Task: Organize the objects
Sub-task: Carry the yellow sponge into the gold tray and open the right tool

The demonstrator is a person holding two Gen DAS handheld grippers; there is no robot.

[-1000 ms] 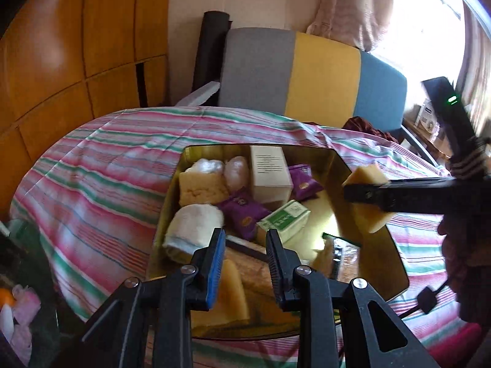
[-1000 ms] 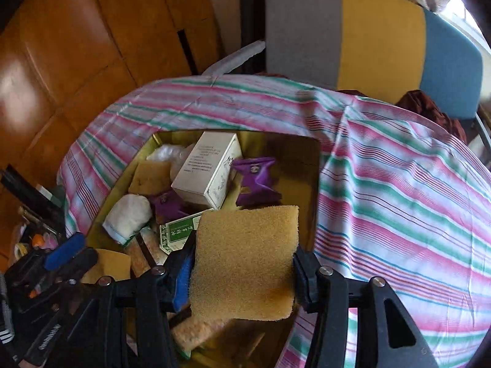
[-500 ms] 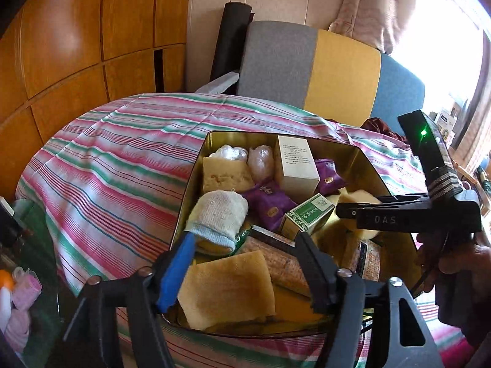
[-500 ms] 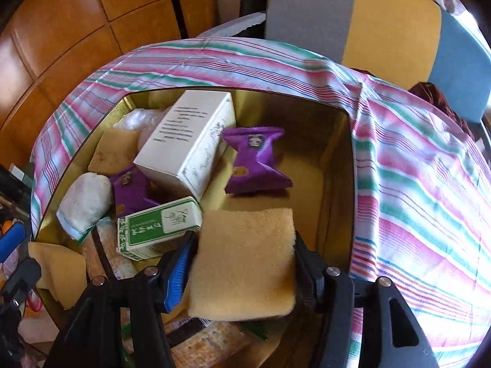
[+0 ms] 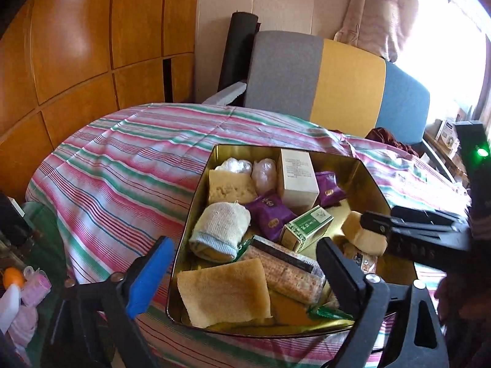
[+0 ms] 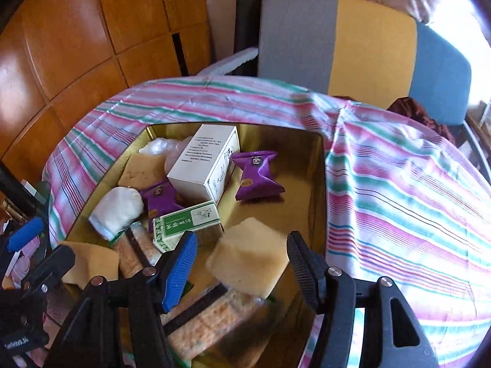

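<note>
Yellow sponge (image 6: 248,257) sits between the right gripper (image 6: 239,263) jaws (tilted, untouched).

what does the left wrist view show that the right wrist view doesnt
Only the left wrist view: the bright window, an orange-capped bottle at lower left, and the right gripper from the side.

Only the right wrist view: the sponge lying between the right gripper's fingers, apparently clear of both.

Both: the gold tin, white box, green box, striped cloth.
</note>
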